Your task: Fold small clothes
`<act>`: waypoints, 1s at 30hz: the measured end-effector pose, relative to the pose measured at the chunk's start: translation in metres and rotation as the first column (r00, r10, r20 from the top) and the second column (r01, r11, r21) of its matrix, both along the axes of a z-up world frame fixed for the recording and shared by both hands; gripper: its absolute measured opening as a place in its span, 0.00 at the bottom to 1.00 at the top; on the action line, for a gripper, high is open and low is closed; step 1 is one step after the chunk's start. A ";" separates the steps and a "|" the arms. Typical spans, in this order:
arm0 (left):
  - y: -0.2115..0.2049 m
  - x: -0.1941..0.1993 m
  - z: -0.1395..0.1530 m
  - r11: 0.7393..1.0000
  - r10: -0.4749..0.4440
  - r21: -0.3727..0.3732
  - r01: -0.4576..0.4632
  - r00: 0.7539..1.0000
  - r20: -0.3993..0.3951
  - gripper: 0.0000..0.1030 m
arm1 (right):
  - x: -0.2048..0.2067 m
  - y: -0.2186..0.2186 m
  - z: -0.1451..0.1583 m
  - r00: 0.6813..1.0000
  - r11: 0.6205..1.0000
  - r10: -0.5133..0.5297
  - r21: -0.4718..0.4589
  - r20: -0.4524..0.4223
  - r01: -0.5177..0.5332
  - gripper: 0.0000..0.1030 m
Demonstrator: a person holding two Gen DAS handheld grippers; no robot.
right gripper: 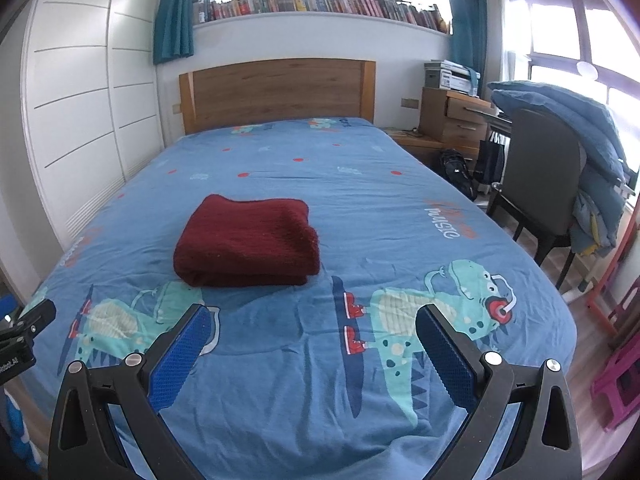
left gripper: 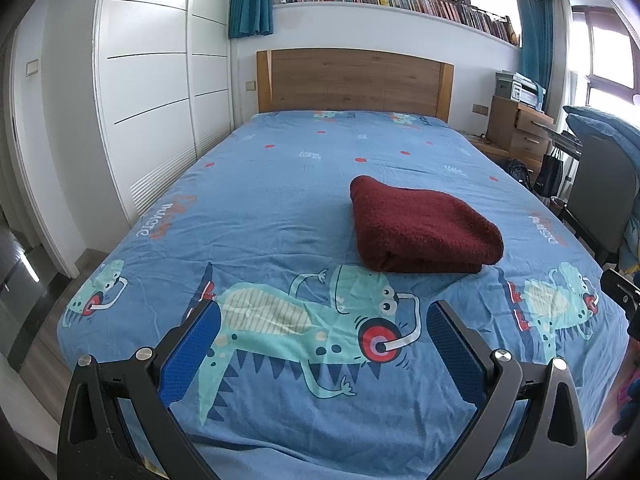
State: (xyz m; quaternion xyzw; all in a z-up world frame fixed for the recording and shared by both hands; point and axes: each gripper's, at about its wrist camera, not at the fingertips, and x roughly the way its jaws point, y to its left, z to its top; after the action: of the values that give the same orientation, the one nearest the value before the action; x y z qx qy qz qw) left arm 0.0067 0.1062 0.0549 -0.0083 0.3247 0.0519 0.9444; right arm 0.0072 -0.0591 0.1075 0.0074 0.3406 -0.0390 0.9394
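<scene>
Dark red knitted garment lies folded into a compact stack at frame centre on the dinosaur-print bedsheet — folding appears complete, nothing visibly left — with left gripper and right gripper both spread wide, empty, low in frame.

Blue dinosaur-print bedsheet covers the bed, wooden headboard behind it. Row of books on the window ledge, teal curtains, white wardrobe, dark chair piled with blue bedding.
</scene>
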 end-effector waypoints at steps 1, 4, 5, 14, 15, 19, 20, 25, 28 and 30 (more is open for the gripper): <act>0.000 0.000 0.000 1.000 -0.001 -0.001 0.001 1.000 -0.001 0.99 | 0.000 0.001 0.000 1.000 1.000 -0.001 0.000 0.000 0.001 0.99; 0.000 0.000 -0.001 1.000 -0.005 -0.001 0.005 1.000 -0.005 0.99 | -0.001 0.001 0.000 1.000 1.000 -0.002 0.001 0.000 0.002 0.99; 0.000 0.000 -0.002 1.000 -0.006 -0.001 0.006 1.000 -0.007 0.99 | -0.001 0.001 0.000 1.000 1.000 -0.003 0.001 0.001 0.003 0.99; 0.000 0.003 -0.003 1.000 -0.009 -0.005 0.009 1.000 -0.015 0.99 | 0.000 -0.001 -0.003 1.000 1.000 -0.015 0.004 -0.006 0.015 0.99; 0.000 0.003 -0.003 1.000 -0.009 -0.005 0.009 1.000 -0.015 0.99 | -0.001 -0.001 -0.004 1.000 1.000 -0.016 0.004 -0.007 0.016 0.99; 0.000 0.003 -0.004 1.000 -0.010 -0.004 0.010 1.000 -0.017 0.99 | 0.000 -0.002 -0.004 1.000 1.000 -0.015 0.005 -0.009 0.016 0.99; 0.000 0.003 -0.004 1.000 -0.011 -0.004 0.011 1.000 -0.017 0.99 | 0.000 -0.001 -0.005 1.000 1.000 -0.015 0.005 -0.010 0.015 0.99; -0.001 0.003 -0.004 1.000 -0.009 -0.003 0.009 1.000 -0.017 0.99 | 0.000 -0.002 -0.007 1.000 1.000 -0.015 0.003 -0.014 0.015 0.99; -0.001 0.003 -0.005 1.000 -0.008 -0.003 0.008 1.000 -0.020 0.99 | 0.000 -0.002 -0.007 1.000 1.000 -0.015 0.005 -0.014 0.015 0.99; -0.001 0.004 -0.007 1.000 -0.009 -0.004 0.009 1.000 -0.022 0.99 | 0.001 -0.001 -0.008 1.000 1.000 -0.014 0.004 -0.016 0.014 0.99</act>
State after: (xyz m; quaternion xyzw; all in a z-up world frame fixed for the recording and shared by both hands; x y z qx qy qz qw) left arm 0.0107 0.1048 0.0481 -0.0084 0.3354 0.0472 0.9409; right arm 0.0078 -0.0604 0.0993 0.0116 0.3482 -0.0450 0.9363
